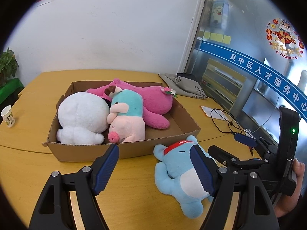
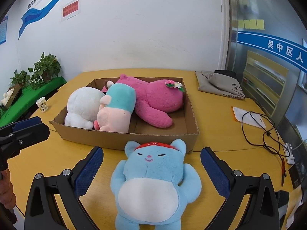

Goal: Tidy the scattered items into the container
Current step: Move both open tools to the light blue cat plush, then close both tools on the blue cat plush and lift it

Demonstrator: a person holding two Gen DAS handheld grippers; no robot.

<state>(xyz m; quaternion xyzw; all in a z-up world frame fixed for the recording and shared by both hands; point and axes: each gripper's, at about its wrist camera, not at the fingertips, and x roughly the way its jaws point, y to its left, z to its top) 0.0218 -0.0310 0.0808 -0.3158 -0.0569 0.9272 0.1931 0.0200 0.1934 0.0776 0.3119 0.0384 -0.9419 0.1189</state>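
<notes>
A light blue plush cat with a red headband [image 2: 153, 180] lies on its back on the yellow table, just in front of the cardboard box [image 2: 122, 138]; it also shows in the left wrist view [image 1: 178, 174]. The box [image 1: 134, 149] holds a white plush [image 1: 82, 117], a teal and pink pig plush [image 1: 126, 118] and a pink bear plush [image 1: 151, 101]. My right gripper [image 2: 151, 170] is open, its fingers on either side of the blue cat. My left gripper [image 1: 155, 164] is open and empty, to the cat's left before the box.
A paper cup [image 1: 7, 116] stands at the table's left edge. A grey cloth bag [image 2: 220, 84], a paper sheet and a black cable with a power strip [image 2: 287, 151] lie on the right. Potted plants [image 2: 44, 69] stand left of the table.
</notes>
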